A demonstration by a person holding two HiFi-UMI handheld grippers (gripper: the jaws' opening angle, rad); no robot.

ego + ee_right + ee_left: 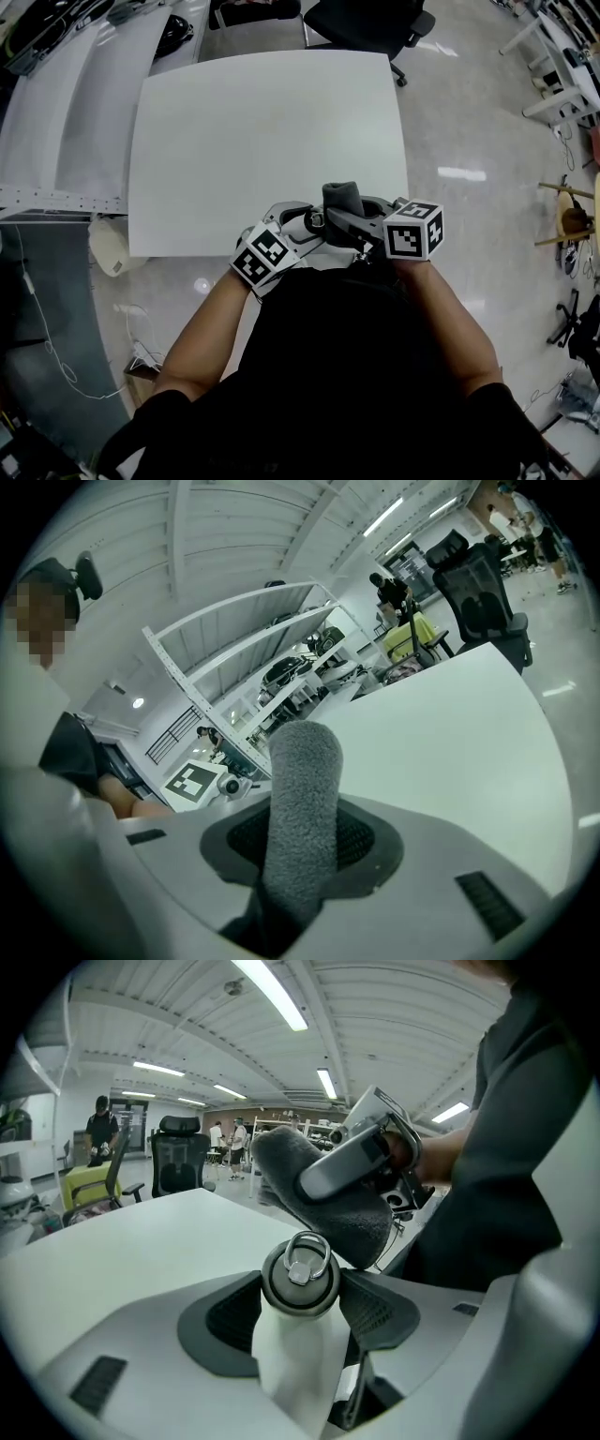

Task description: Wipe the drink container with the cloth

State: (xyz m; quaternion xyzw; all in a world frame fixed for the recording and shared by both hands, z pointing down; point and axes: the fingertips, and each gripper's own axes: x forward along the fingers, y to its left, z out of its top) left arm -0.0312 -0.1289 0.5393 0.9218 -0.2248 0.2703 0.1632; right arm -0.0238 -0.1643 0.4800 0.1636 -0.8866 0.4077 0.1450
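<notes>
On the left, the left gripper (300,1321) is clamping its jaws on the drink container (292,1358), a white bottle with a dark cap and a metal ring on top, and is gripping it by the body just under that cap. The bottle is being held up in the air, close in front of the person and just off the near edge of the white table (262,141), which is sitting bare beyond it. Moving across to the middle, the grey cloth (323,1213) is hanging right by the cap, just above and behind it in the left gripper view. Whether it is actually touching the cap I cannot tell. Over on the right, the right gripper (302,850) is squeezing its jaws tight on that cloth, with a thick folded roll of it sticking out past the pads. In the head view the two grippers are meeting nose to nose near the person's chest. So the pick-ups are looking done, with bottle in one tool and cloth in the other. The wiping itself is looking like it is only at the top end, and I am judging the white body below the cap as the stretch left to cover.
</notes>
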